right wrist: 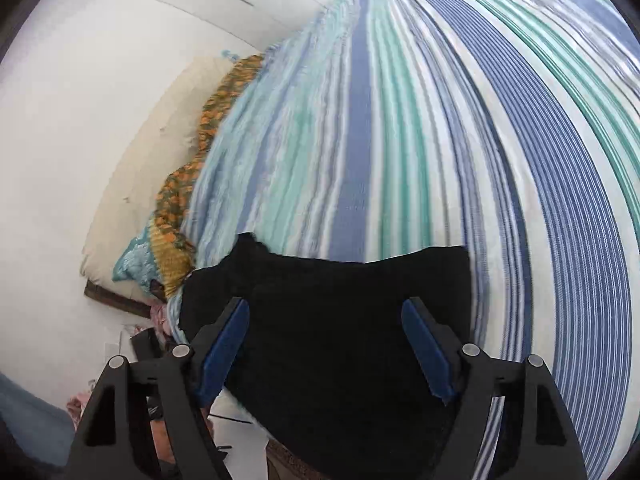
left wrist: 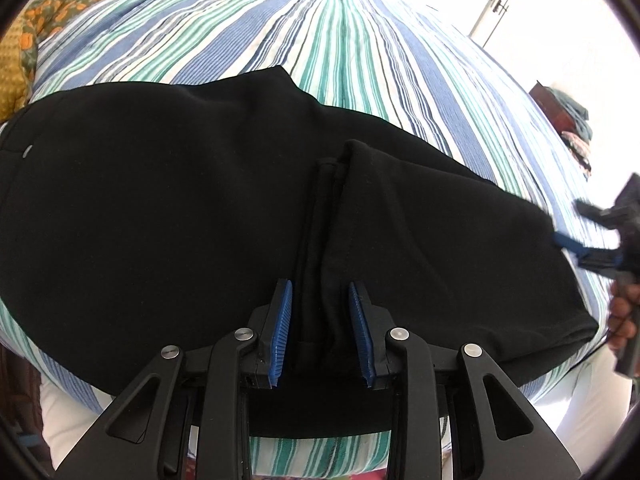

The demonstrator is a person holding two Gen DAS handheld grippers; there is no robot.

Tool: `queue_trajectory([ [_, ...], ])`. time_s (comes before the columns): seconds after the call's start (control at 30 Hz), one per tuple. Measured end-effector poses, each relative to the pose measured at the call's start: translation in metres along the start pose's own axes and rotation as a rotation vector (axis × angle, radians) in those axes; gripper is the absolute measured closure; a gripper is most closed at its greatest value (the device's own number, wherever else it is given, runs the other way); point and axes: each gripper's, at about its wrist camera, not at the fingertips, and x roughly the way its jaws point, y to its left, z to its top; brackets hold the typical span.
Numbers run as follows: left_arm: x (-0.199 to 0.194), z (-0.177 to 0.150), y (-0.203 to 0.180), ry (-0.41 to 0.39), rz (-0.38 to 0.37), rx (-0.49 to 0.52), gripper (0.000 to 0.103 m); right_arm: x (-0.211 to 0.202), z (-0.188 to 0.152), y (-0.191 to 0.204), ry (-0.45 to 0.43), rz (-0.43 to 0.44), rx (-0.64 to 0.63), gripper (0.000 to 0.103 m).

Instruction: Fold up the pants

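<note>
Left wrist view: the left gripper (left wrist: 320, 300) is clamped on a bunched fold of the black pants (left wrist: 160, 208), which lie spread across the striped bedspread (left wrist: 340, 40). Farther right, the right gripper (left wrist: 576, 236) (blurred) hovers at the pants' edge, jaws apart, nothing pinched. Beyond, an orange patterned cloth (left wrist: 48, 12) sits at the bed's far corner.

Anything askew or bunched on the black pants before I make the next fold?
Yes. The black pants lie mostly flat on the striped bedspread, but a raised ridge of cloth runs up from between the left claw's pads, so that part isn't smooth. No damage visible.
</note>
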Motion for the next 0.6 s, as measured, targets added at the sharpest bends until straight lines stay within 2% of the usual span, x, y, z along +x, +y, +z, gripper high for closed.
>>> queue_trajectory([
  [0.03, 0.000, 0.000, 0.000, 0.001, 0.000, 0.002, 0.071, 0.012, 0.004, -0.015, 0.026, -0.031, 0.033, 0.028],
  [0.07, 0.000, 0.001, 0.000, 0.002, 0.003, 0.005, 0.071, 0.022, 0.005, -0.027, 0.053, -0.039, 0.060, 0.037],
  [0.1, 0.000, 0.001, 0.000, 0.002, 0.004, 0.006, 0.071, 0.023, 0.005, -0.033, 0.052, -0.046, 0.070, 0.039],
  [0.23, 0.002, 0.001, 0.002, -0.002, 0.001, -0.005, 0.071, -0.011, -0.005, -0.008, -0.027, -0.040, 0.018, 0.039],
  [0.3, 0.001, 0.000, 0.001, -0.006, 0.005, 0.002, 0.071, -0.033, -0.017, 0.007, -0.055, 0.012, -0.020, 0.039],
  [0.33, 0.001, -0.001, 0.001, -0.007, 0.005, 0.004, 0.071, -0.043, -0.028, 0.015, -0.064, 0.040, -0.036, 0.038],
  [0.4, 0.001, -0.001, 0.001, -0.008, 0.001, -0.001, 0.071, -0.050, -0.054, 0.026, -0.062, 0.082, -0.064, 0.031],
  [0.43, 0.001, -0.002, 0.001, -0.008, 0.000, -0.004, 0.071, -0.047, -0.068, 0.028, -0.054, 0.071, -0.072, 0.030],
  [0.5, 0.000, -0.003, 0.001, -0.008, -0.001, 0.002, 0.070, -0.030, -0.091, 0.016, -0.007, -0.020, -0.057, 0.030],
  [0.53, 0.000, -0.003, 0.001, -0.011, 0.000, 0.008, 0.070, -0.021, -0.102, 0.003, 0.001, -0.039, -0.024, 0.031],
  [0.6, 0.001, -0.003, 0.001, -0.013, -0.003, 0.010, 0.070, -0.025, -0.111, -0.017, -0.083, 0.031, 0.075, 0.033],
])
